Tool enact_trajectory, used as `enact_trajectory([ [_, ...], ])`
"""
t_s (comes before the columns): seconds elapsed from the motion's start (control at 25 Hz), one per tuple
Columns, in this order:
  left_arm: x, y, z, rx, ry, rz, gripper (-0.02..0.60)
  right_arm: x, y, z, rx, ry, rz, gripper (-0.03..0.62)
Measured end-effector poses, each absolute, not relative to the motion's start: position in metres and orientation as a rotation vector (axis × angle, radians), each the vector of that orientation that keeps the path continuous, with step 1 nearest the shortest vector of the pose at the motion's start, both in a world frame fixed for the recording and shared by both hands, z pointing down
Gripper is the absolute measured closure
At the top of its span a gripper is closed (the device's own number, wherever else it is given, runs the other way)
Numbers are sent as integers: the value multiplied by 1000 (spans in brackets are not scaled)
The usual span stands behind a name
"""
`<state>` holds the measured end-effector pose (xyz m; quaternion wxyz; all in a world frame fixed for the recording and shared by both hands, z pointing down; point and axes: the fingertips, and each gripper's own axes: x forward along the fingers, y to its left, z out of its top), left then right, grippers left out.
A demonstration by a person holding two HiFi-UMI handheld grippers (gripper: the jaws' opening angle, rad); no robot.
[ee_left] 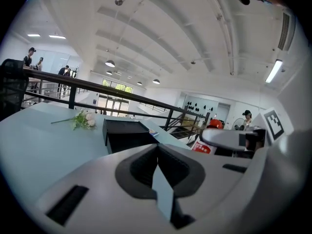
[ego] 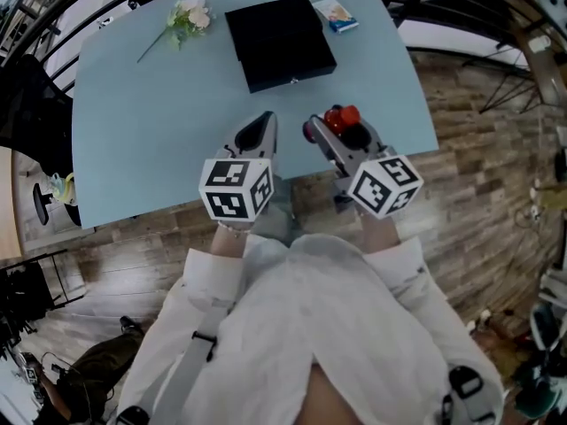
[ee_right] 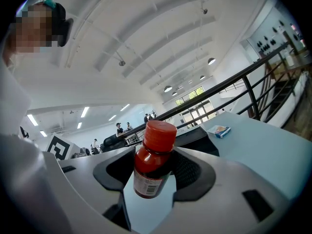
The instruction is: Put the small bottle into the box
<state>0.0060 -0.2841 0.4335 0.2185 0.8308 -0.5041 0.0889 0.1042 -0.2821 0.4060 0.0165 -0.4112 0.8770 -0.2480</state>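
The small bottle (ee_right: 152, 164) is dark red with a red cap (ego: 342, 117) and a white label, and it stands tilted between the jaws of my right gripper (ego: 330, 129). That right gripper (ee_right: 153, 177) is shut on its body, over the table's front edge. The black box (ego: 279, 41) lies at the table's far middle with its lid down, also visible past the bottle (ee_right: 195, 134). My left gripper (ego: 262, 124) sits just left of the right one, pointing at the box (ee_left: 127, 133), shut with nothing in it (ee_left: 157, 152).
The light blue table (ego: 151, 122) carries a flower sprig (ego: 186, 18) at the far left and a small printed packet (ego: 337, 14) right of the box. Black railings and a wooden floor (ego: 478, 131) surround the table. People stand far off in the hall.
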Motion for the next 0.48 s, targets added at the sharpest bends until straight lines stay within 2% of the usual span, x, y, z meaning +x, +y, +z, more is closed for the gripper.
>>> enact_trajectory([
  [0.48, -7, -356, 432, 2311, -1390, 345, 578, 97, -368, 397, -1250, 2753, -777, 364],
])
